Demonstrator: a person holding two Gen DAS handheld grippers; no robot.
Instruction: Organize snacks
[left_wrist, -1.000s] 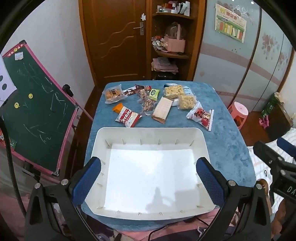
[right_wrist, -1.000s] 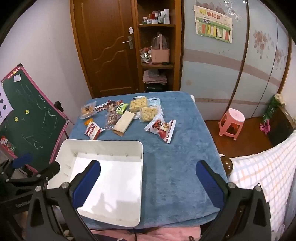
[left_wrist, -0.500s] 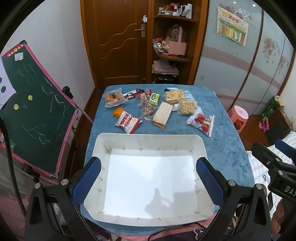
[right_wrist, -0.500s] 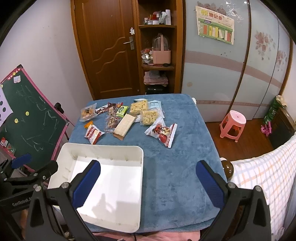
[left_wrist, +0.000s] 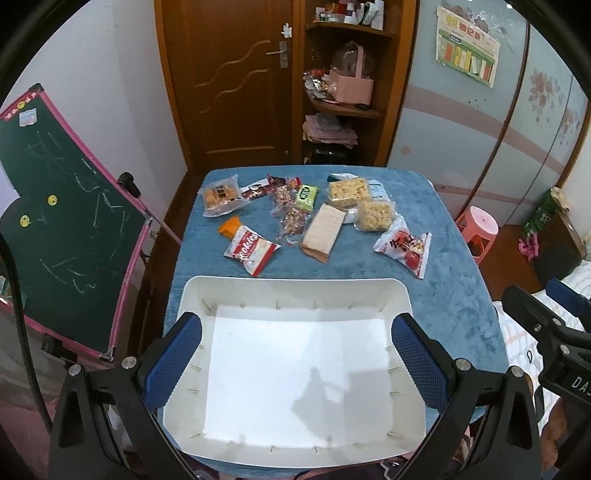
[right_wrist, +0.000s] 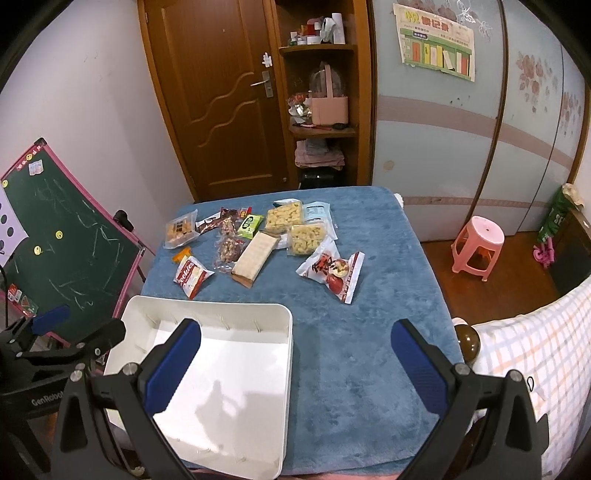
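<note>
An empty white tray (left_wrist: 295, 286) (right_wrist: 207, 308) sits at the near edge of a blue-covered table (left_wrist: 454, 280) (right_wrist: 369, 332). Several snack packets lie across the table's far half: a red and white cookies pack (left_wrist: 251, 249) (right_wrist: 190, 276), a tan cracker pack (left_wrist: 323, 232) (right_wrist: 255, 256), a red and white fruit pack (left_wrist: 404, 245) (right_wrist: 332, 271), a clear biscuit bag (left_wrist: 219, 195) (right_wrist: 180, 229) and yellow snack bags (left_wrist: 375, 216) (right_wrist: 306, 238). My left gripper (left_wrist: 295, 363) is open and empty above the tray. My right gripper (right_wrist: 295, 363) is open and empty above the tray's right edge.
A green chalkboard easel (left_wrist: 62, 221) (right_wrist: 62, 240) stands left of the table. A pink stool (left_wrist: 478, 227) (right_wrist: 478, 243) is on the floor to the right. A wooden door (left_wrist: 229, 81) and shelves (left_wrist: 343, 74) are behind. A checked cloth (right_wrist: 528, 369) lies near right.
Both grippers have pulled back and risen a little, so the table and tray look smaller and farther. Nothing on the table has moved.
</note>
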